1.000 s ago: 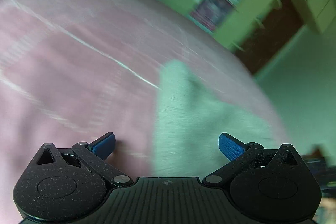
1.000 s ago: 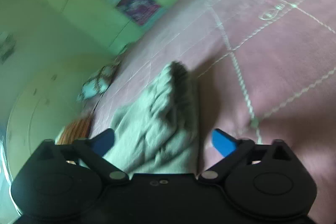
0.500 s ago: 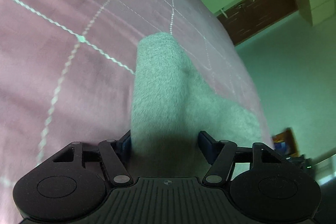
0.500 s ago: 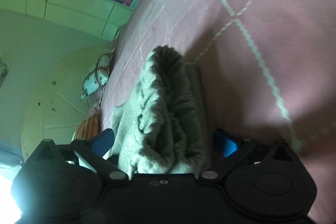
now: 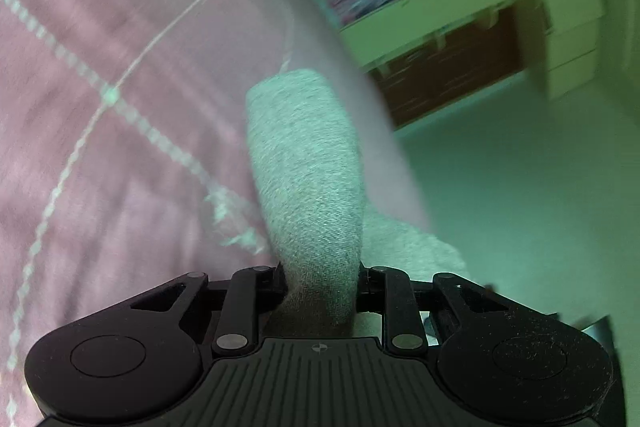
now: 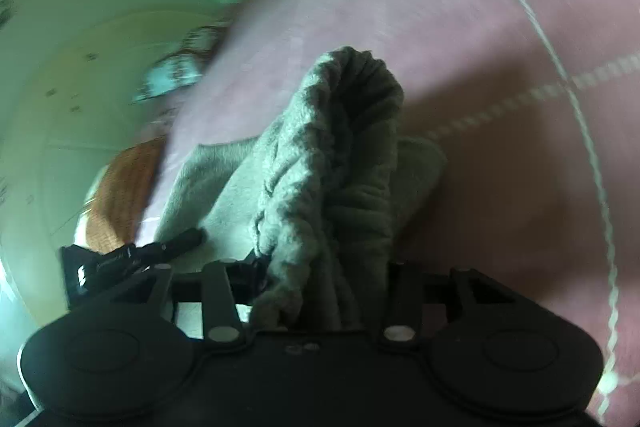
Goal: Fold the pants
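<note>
The left gripper [image 5: 320, 279] is closing its jaws on a smooth fold of the grey pants [image 5: 308, 163], at centre frame over the pink bedspread [image 5: 100, 155]. The right gripper [image 6: 324, 279] is likewise closing, pinching a bunched, wrinkled fold of the pants [image 6: 332, 155] at centre. The left gripper is showing at lower left there.

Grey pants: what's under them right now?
The pink quilted bedspread lies under the grey pants. Bunched cloth, closing left tool and right tool hide whatever lies directly beneath.
</note>
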Motion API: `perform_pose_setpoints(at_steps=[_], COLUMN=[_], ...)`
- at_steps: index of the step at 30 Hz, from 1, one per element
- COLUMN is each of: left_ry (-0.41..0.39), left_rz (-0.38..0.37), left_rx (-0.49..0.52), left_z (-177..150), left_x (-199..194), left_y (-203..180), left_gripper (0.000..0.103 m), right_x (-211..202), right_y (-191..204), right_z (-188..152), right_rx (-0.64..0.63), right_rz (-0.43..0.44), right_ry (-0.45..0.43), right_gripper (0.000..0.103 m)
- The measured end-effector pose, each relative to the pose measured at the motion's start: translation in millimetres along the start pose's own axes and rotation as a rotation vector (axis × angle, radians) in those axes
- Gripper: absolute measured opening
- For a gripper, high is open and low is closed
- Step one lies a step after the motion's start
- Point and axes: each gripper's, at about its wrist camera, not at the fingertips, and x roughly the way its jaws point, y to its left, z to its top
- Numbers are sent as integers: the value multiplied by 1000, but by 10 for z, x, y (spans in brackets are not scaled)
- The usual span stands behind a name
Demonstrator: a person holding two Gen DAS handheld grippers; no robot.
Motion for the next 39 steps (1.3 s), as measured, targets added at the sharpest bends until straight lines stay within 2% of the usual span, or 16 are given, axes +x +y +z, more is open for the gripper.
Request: perform_pose_setpoints(at_steps=[3, 8, 9, 10, 11, 13, 14, 16, 18, 19, 21, 25, 28, 32, 35, 39], left_ry=[-46, -107, -119, -128, -132, -127, -134, -143, -107, -76, -97, -211, -297, -299, -280, -263], left_rz=[-5, 12, 64, 178, 303, 424, 422, 433, 473, 530, 540, 512, 506, 602, 643, 657], left_rx=[32, 74, 94, 118, 117, 177, 220, 283, 335, 371, 409, 355, 357, 360, 372, 425], left_z=[284, 979, 1072, 1133, 1162, 1103, 1047, 938, 877, 866, 833, 752, 392, -173, -674, -1269], left_x=[42, 265, 350, 395, 426, 441, 423, 427, 553, 640, 630, 217, -273, -739, -1053, -1394], left_y=[-122, -114, -49, 30, 106, 116, 80, -18, -72, -69, -2, -60, -133, -220, -356, -613], left_gripper=[25, 26, 41, 47, 51, 51, 51, 51, 54, 59, 71, 75, 84, 92, 98, 103], right_x=[-1, 317, 399, 505, 605, 724, 700, 620, 660, 766, 1074, 735, 276, -170, -548, -793], right_y=[152, 245, 180, 66, -88, -207, -180, -63, 77, 80, -131, -99, -18, 13, 82, 348], right_z=[225, 926, 1056, 1174, 1253, 1260, 1220, 1136, 1072, 1053, 1052, 921, 621, 56, -482, -1143], right_rx=[-56, -70, -52, -25, 15, 47, 19, -43, -131, -151, -102, -105, -128, -141, -150, -307], right_rz=[34, 66, 69, 47, -63, -299, -292, -208, -202, -234, -359, -282, -175, -172, -276, -594], right_ry=[-30, -64, -80, -100, -118, -127, -163, -253, -307, -276, -101, -186, -280, -241, -264, -302], right_gripper=[36, 39, 50, 63, 93, 80, 68, 73, 91, 90, 84, 86, 98, 97, 97, 97])
